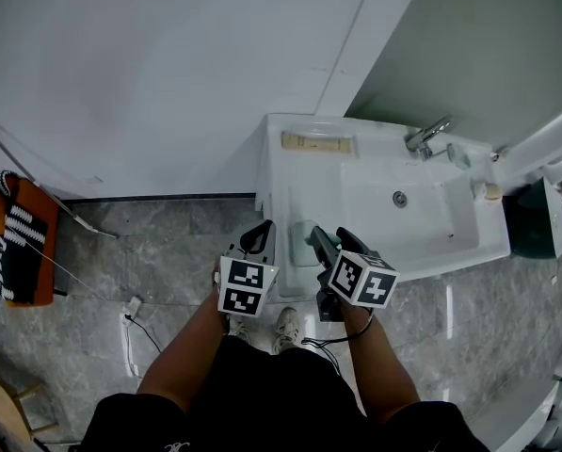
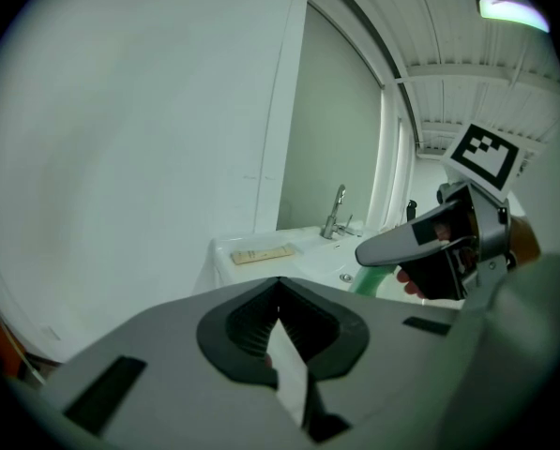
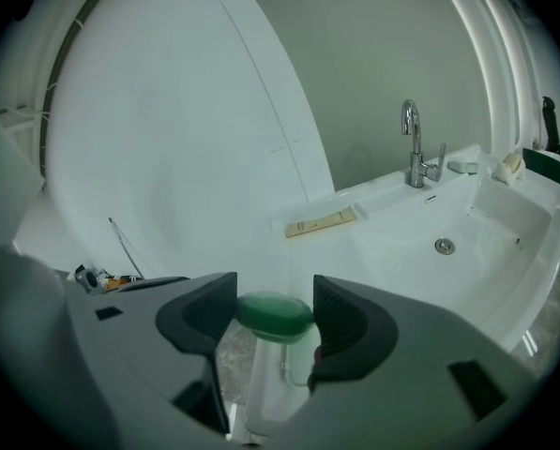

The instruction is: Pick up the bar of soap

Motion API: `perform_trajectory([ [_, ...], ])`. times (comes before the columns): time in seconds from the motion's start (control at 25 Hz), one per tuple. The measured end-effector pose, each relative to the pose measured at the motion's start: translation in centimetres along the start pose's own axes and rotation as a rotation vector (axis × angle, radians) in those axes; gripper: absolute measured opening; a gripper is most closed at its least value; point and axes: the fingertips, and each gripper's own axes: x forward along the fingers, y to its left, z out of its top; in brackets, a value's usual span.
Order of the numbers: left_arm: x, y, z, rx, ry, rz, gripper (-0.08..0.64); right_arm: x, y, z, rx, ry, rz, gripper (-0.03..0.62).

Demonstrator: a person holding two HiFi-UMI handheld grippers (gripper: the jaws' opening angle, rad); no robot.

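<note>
A green bar of soap (image 3: 275, 315) sits between the dark pads of my right gripper (image 3: 274, 304), which is shut on it just above a pale soap dish (image 3: 265, 387). In the head view the right gripper (image 1: 326, 240) hangs over the front left corner of the white sink (image 1: 469, 243), beside the pale dish (image 1: 302, 243); the soap itself is hidden there. My left gripper (image 1: 257, 236) is just left of the dish, shut and holding nothing. Seen in its own view, the left gripper (image 2: 280, 312) has its pads together and the right gripper (image 2: 448, 251) off to the right.
On the sink's back ledge are a tan strip (image 1: 316, 142) and a chrome tap (image 1: 426, 137); small items (image 1: 490, 191) lie at the right rim. A dark green bin (image 1: 535, 219) stands to the right. An orange seat with striped cloth (image 1: 12, 243) and a cable (image 1: 130, 328) occupy the grey floor at left.
</note>
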Motion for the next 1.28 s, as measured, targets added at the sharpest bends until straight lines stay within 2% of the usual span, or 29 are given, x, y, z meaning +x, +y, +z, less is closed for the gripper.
perform_trajectory([
  [0.56, -0.1, -0.9, 0.3, 0.01, -0.007, -0.013, -0.002, -2.0, 0.7, 1.8, -0.056, -0.059, 0.004, 0.262],
  [1.28, -0.6, -1.7, 0.4, 0.02, -0.016, -0.017, -0.002, -3.1, 0.7, 2.1, -0.059, -0.099, 0.005, 0.261],
])
